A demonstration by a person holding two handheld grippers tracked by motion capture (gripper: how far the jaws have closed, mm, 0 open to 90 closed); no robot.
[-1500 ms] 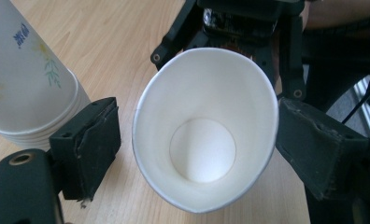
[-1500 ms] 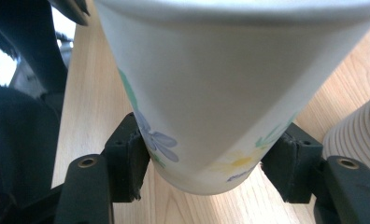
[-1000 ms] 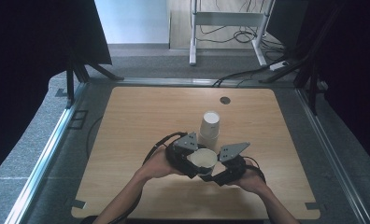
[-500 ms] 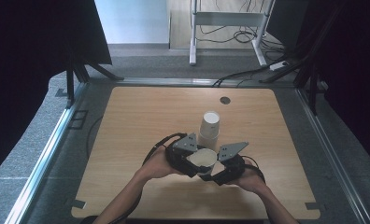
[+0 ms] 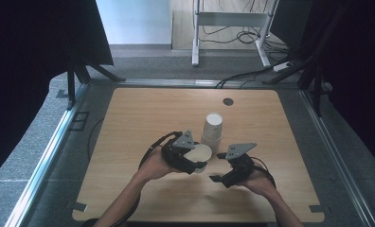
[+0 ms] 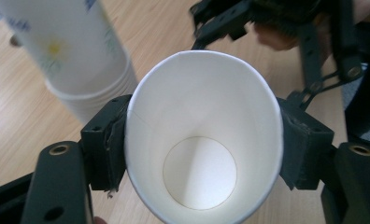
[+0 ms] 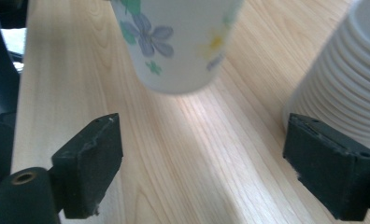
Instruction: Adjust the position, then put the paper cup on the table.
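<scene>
Two grippers, one loose paper cup, one stack of cups, on a wooden table (image 5: 129, 142).

Item 1, nearest: right gripper (image 5: 222, 174), held low by the person's right hand (image 5: 256, 180) near the table's front edge. Jaws have just been opening and stand spread with nothing between the pads (image 7: 92, 163); bare wood shows in the gap.

Item 2: left gripper (image 5: 195, 163), in the left hand (image 5: 153, 165), just beside the right one. Pads (image 6: 106, 140) press both sides of the paper cup (image 6: 204, 135) at the rim, squeezing the mouth into an oval. Jaws have been closing on it over the last moment. Cup is tilted, mouth toward this gripper's camera, flower-printed base (image 7: 178, 42) hanging clear above the table.

Item 3, farther: stack of cups (image 5: 212, 127), upside down on the table, just behind the held cup and near the right gripper's outer pad.

Item 4, farthest: small dark round hole (image 5: 228, 101) in the tabletop, well apart from the work.

Risks, as judged:
- Thin wall already deformed; more squeeze would likely crease or collapse the rim.
- Grip sits only at the rim; a quick swing could let the cup pivot or slip out.
- Stack stands close; a sideways move by either gripper could knock it over.
</scene>
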